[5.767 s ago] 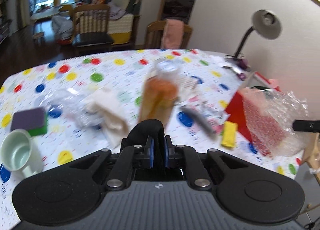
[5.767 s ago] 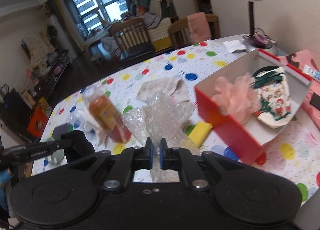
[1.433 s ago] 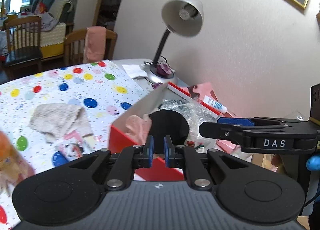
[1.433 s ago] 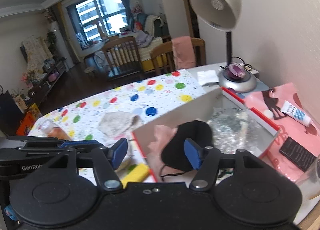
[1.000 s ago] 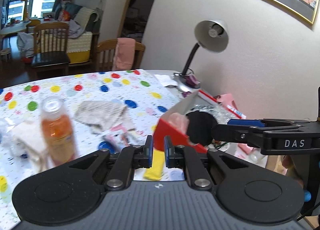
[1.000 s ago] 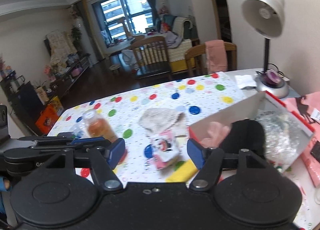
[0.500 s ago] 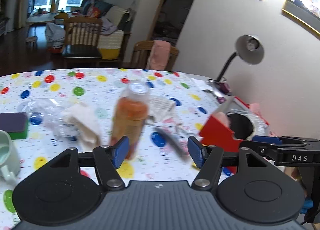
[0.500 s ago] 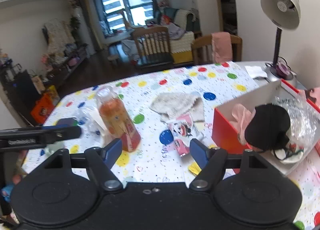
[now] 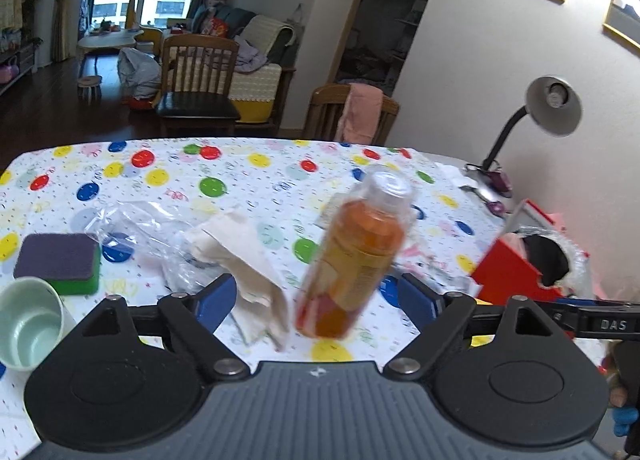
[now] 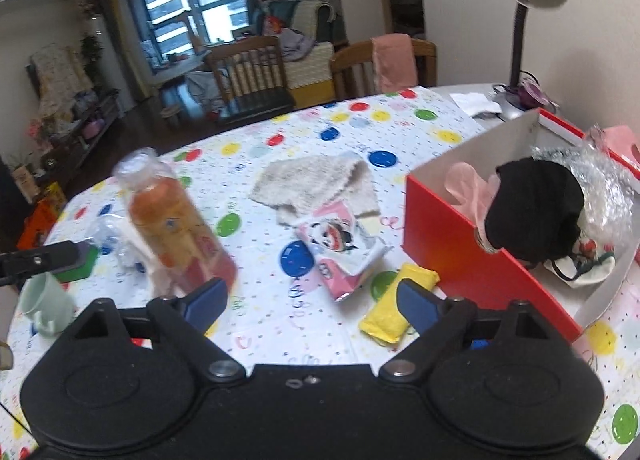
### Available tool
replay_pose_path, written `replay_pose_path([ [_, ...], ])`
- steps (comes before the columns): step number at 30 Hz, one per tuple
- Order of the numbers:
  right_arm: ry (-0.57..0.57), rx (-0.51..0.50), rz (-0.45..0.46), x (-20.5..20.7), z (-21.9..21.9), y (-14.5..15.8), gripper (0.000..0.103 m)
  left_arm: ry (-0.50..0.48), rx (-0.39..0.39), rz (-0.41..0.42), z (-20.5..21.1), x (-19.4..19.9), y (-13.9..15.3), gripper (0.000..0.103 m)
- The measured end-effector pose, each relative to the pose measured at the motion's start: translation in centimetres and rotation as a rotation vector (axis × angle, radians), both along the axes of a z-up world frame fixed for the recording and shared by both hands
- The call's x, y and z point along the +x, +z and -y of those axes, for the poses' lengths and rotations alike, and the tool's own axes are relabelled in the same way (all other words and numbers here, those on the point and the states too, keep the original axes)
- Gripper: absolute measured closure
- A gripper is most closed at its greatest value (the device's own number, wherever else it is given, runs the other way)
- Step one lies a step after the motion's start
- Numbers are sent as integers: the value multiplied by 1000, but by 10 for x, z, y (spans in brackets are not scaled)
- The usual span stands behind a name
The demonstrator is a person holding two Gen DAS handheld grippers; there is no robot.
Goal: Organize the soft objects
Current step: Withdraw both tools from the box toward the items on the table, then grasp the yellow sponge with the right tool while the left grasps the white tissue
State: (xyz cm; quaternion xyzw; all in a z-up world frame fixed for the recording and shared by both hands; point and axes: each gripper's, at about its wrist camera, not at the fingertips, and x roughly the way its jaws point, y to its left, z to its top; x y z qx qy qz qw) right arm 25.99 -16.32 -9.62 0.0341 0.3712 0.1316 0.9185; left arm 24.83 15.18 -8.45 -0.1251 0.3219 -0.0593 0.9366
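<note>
Open tablecloth (image 10: 280, 324) beside red box (image 10: 452, 256)

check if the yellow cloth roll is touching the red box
Cannot tell. In the right wrist view the yellow cloth roll lies close against the base of the red box, but the blue fingertip of the right hand-held gripper covers the spot where they would meet.
</note>
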Motion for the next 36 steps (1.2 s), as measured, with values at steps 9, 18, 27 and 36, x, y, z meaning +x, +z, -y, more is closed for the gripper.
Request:
replay_pose_path([
  [9,-81,-24,-33,25,7,-27,5,81,23,29,-30,44,-15,0],
  [18,-130,-79,-61,48,11,-55,5,198,-58,-111,-69,97,-41,0],
  [27,-162,-127,-96,67,12,-79,7,185,11,-189,-65,138,-67,0],
  [36,-240,-161,-140,84,12,-100,14,202,25,-265,-69,151,-87,0],
])
